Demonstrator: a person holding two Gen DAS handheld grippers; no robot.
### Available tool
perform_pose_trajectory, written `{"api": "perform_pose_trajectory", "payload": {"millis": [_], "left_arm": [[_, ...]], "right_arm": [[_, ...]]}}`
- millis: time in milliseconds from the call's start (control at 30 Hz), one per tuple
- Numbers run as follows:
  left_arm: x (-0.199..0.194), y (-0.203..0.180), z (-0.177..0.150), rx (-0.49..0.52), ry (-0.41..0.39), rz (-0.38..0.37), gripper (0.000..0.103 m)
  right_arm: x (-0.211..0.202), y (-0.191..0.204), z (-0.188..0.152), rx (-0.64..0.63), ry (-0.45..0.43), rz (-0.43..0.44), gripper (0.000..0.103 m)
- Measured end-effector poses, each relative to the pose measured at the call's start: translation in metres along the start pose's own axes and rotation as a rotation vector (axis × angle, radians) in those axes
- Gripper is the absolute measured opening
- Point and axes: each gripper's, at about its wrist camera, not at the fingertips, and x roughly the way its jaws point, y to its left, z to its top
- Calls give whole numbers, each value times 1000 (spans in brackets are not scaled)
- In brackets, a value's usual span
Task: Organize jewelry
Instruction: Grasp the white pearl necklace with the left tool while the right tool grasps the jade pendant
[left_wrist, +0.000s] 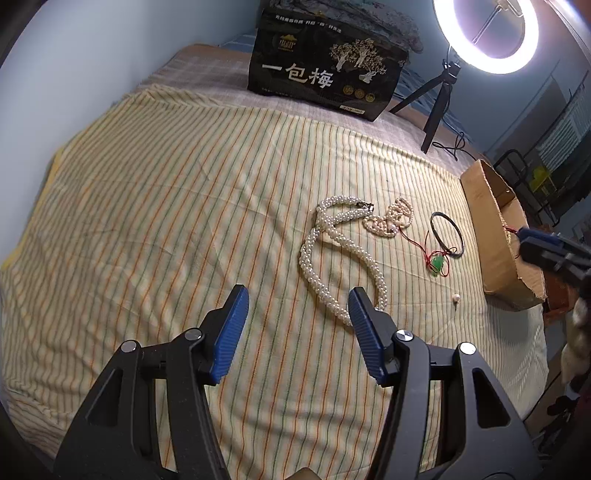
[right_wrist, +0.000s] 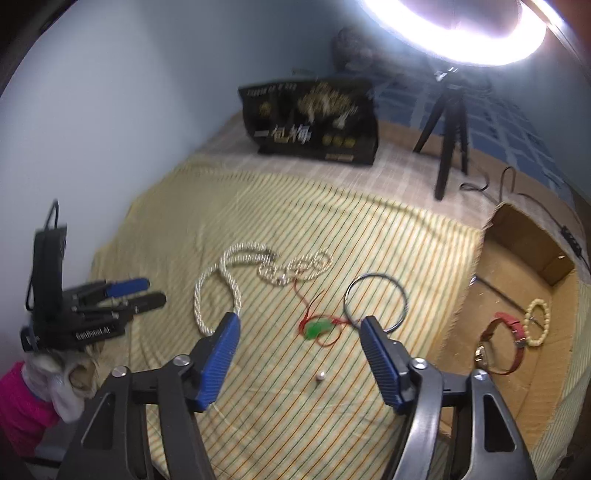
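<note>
Striped yellow cloth (left_wrist: 184, 192) spread over a bed. Left gripper (left_wrist: 299, 314) angled down at it, blue pads apart at a middling gap, nothing between them; its right pad overlaps the near loop of the thick pearl rope necklace (left_wrist: 317, 258) in view, contact not clear. Right gripper (right_wrist: 299, 343) likewise parted, nothing held; the green pendant (right_wrist: 317, 328) on red cord lies on the cloth between its fingers in view, a single loose pearl (right_wrist: 320, 377) nearer the camera.

Other jewelry on the cloth: a smaller pinkish bead strand (left_wrist: 388, 218) touching the rope necklace's clasp end, and a thin dark bangle (left_wrist: 447, 234) just beside the pendant. The open cardboard box (right_wrist: 461, 295) sits at the cloth's right edge; inside, a red-strapped watch (right_wrist: 504, 343) and a cream bead bracelet (right_wrist: 537, 323).

Far end: black carton (left_wrist: 325, 66) printed "一包梅" in white with gold trees; smaller print unreadable. Ring light (left_wrist: 485, 29) on a small tripod, lit. Left gripper's body, seen from the right wrist, carries white lettering, too blurred to read.
</note>
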Motion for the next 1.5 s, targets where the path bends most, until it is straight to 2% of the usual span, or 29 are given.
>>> {"api": "perform_pose_trajectory", "payload": {"millis": [200,300,400,600,667,733,933,1433,1500], "left_arm": [[11,2,0,-16,16,-24,58],[17,-1,0,-13,30,-29,51],[24,-2,1,-14,38,-30,51],[40,-5,2,-13,64,-29,50],[44,-5,2,-12,76,-29,45],[49,-5,2,-14,84,-29,44],[55,-5,4,-5,88,-26,43],[63,-8,4,27,77,10,32],[63,-9,4,32,74,16,29]], "right_arm": [[31,10,-14,-43,72,-26,51],[46,13,-20,-62,96,-51,46],[55,13,-23,-69,109,-55,43],[68,10,-23,-72,123,-56,41],[72,9,-22,-69,125,-54,40],[77,7,-19,-67,128,-62,40],[89,0,-14,-69,143,-87,40],[110,-4,-6,-66,161,-93,43],[111,-3,-6,-69,163,-101,39]]}}
